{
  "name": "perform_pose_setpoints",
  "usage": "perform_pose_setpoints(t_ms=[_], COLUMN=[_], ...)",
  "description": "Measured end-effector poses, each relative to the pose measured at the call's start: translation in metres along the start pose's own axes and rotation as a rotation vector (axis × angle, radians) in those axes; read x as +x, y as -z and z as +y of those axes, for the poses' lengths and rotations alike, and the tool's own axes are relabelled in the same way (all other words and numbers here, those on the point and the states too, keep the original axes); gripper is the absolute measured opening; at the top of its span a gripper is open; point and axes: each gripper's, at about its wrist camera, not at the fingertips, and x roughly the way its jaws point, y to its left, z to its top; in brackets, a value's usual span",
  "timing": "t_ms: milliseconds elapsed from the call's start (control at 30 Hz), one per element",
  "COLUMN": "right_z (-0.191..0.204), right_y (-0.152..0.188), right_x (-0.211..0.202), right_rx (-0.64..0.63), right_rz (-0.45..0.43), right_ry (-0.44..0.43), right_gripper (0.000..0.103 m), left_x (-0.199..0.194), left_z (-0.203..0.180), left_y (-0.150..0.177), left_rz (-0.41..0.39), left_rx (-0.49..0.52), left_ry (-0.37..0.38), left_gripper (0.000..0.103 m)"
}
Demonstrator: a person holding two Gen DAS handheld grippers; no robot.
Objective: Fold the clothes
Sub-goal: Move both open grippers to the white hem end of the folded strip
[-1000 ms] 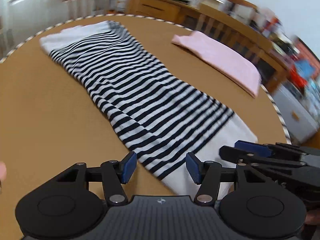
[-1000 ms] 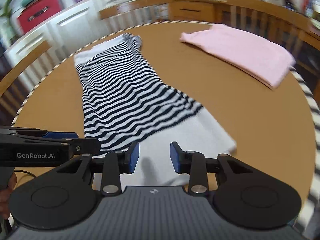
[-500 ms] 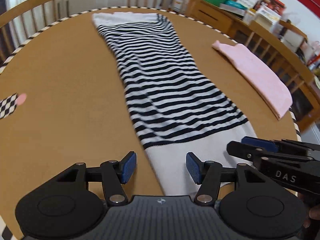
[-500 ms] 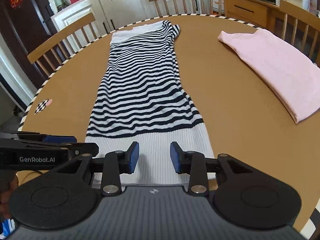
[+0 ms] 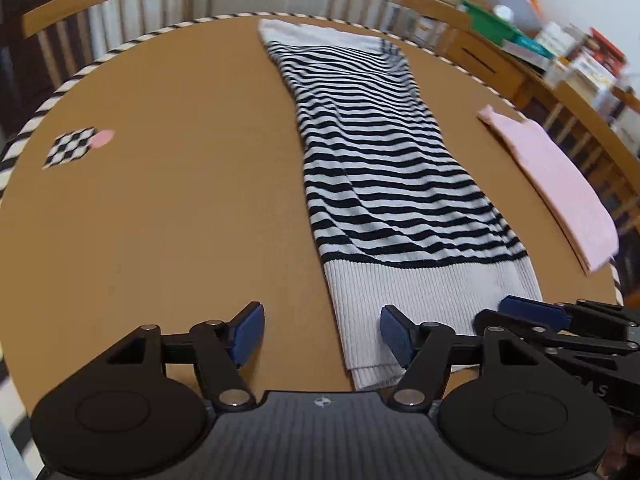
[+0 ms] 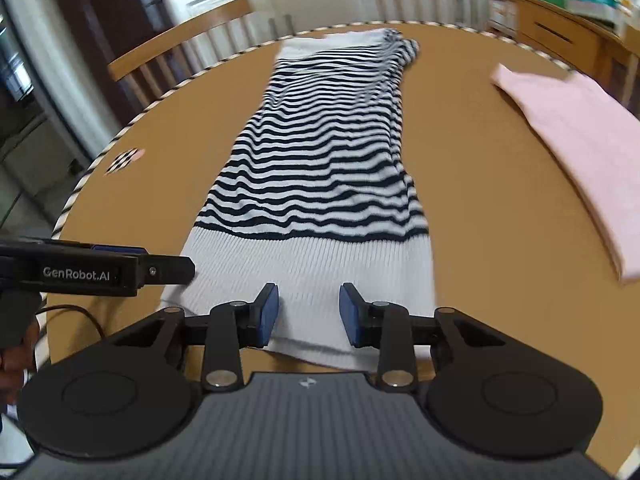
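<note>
Striped sweater [image 5: 384, 160] lies flat and lengthwise on the round table [image 5: 180, 220], folded into a long strip, white ribbed hem nearest the grippers. Left gripper [image 5: 322, 334] at the hem's left corner: jaws well apart, just been widening, nothing gripped; the corner of the hem lies below the gap. Right gripper [image 6: 308, 314] over the hem's middle, jaws partly apart, pads clear of the cloth. Folded pink garment [image 6: 580, 148] well apart to the right. Checkered marker [image 5: 72, 146] near the table's left rim. Chairs [image 5: 116, 12] beyond.
</note>
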Motion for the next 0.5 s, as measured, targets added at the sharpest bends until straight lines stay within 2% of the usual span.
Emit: perform_pose_setpoints(t_ms=[233, 400, 500], right_z=[-0.047, -0.072, -0.076], right_y=[0.001, 0.003, 0.006], right_x=[-0.017, -0.017, -0.012], right_rx=[0.006, 0.121, 0.187], right_rz=[0.021, 0.044, 0.064], right_ry=[-0.033, -0.047, -0.089], right_gripper=[0.036, 0.039, 0.04], left_x=[-0.007, -0.007, -0.003], left_z=[-0.019, -0.022, -0.016], left_y=[0.018, 0.019, 0.014], left_rz=[-0.027, -0.032, -0.016], left_rx=[-0.081, -0.129, -0.181], left_ry=[0.005, 0.009, 0.059], left_gripper=[0.068, 0.068, 0.068])
